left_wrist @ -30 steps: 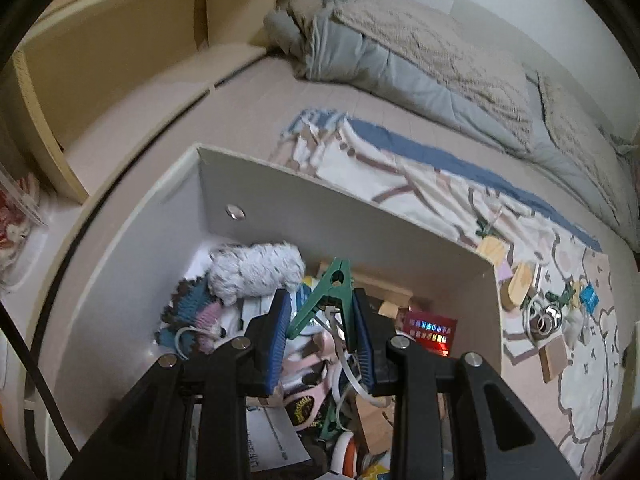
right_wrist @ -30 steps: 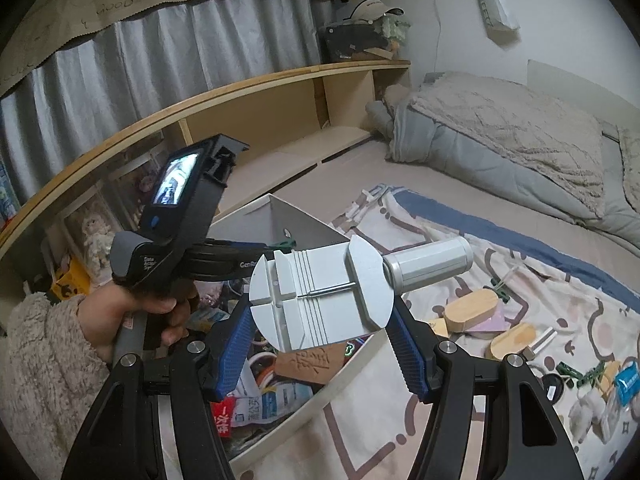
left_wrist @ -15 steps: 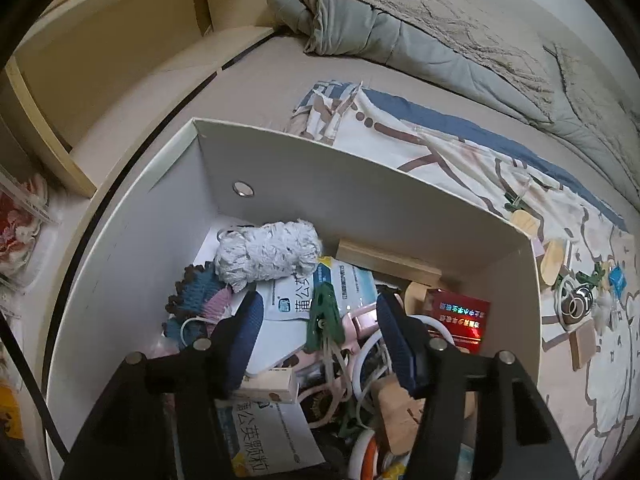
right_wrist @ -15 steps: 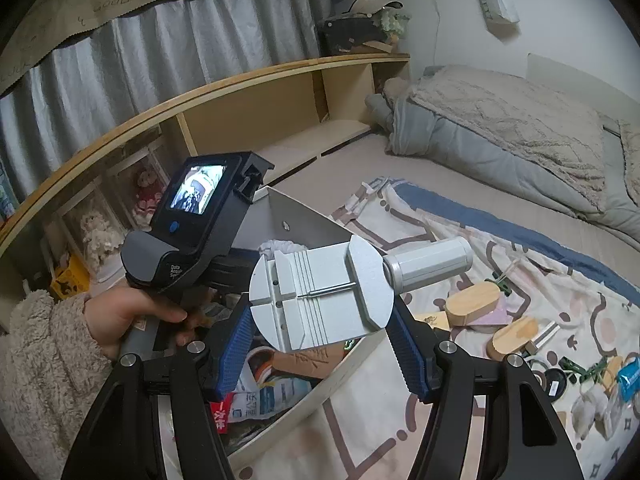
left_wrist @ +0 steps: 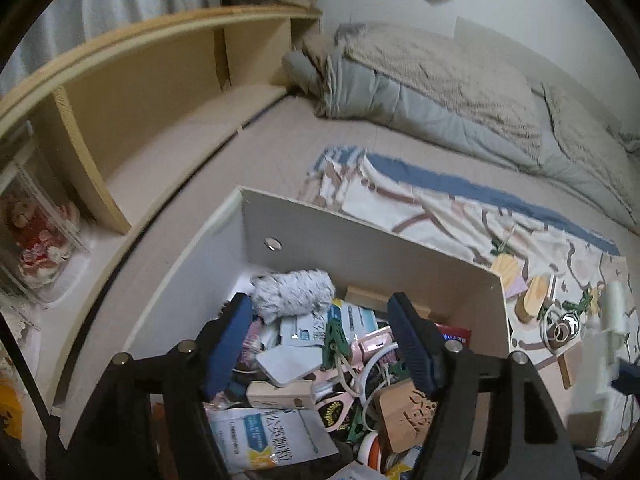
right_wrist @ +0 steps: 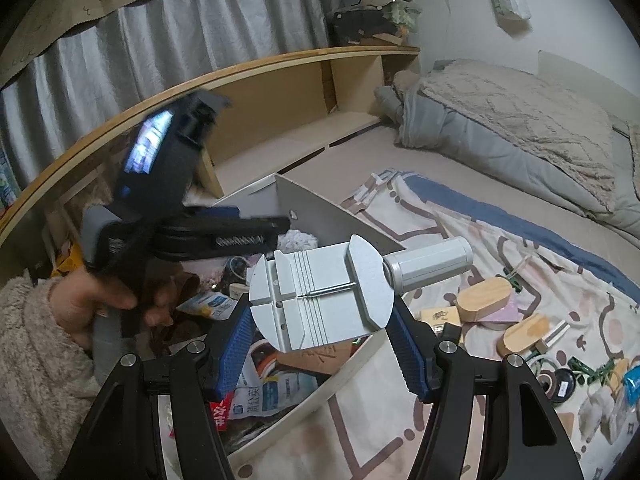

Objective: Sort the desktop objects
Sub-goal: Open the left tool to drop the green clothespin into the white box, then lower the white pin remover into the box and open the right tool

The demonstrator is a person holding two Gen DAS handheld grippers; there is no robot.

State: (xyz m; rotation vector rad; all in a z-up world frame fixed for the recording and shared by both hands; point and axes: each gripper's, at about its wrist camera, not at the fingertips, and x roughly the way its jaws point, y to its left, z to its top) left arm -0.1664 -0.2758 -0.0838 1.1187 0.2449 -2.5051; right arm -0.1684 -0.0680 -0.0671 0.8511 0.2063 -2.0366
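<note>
Item one: the left gripper (left_wrist: pixel 320 344), black-framed with blue ribbed pads, is hanging over the white open-topped storage box (left_wrist: pixel 360 236). Its jaws are opening, wide apart and pressing on nothing. The green plastic clothes peg (left_wrist: pixel 334 343) is lying in the box below the gap, touching neither pad, on top of the clutter.

Item two: box contents. A fluffy grey-white yarn ball (left_wrist: pixel 294 294) is sitting near the far wall; a white-and-blue printed sachet (left_wrist: pixel 264 436) is lying at the near edge; an engraved light wooden tag (left_wrist: pixel 408 416) is resting at the near right; pink plastic pieces and white cord are tangling in the middle.

Item three: the right gripper (right_wrist: pixel 322 346), of the same make, is clamping the pale grey round slotted plastic tool with a cylindrical knob (right_wrist: pixel 320 296) by its two sides, holding it in the air above the box's near corner.

Item four: a person's hand (right_wrist: pixel 96 304) in a fuzzy beige sleeve (right_wrist: pixel 36 360) is gripping the left gripper's handle.

Item five: the patterned cream-and-blue cloth (right_wrist: pixel 480 240) is lying beside the box, carrying rounded wooden blocks (right_wrist: pixel 484 300) and small oddments.
</note>
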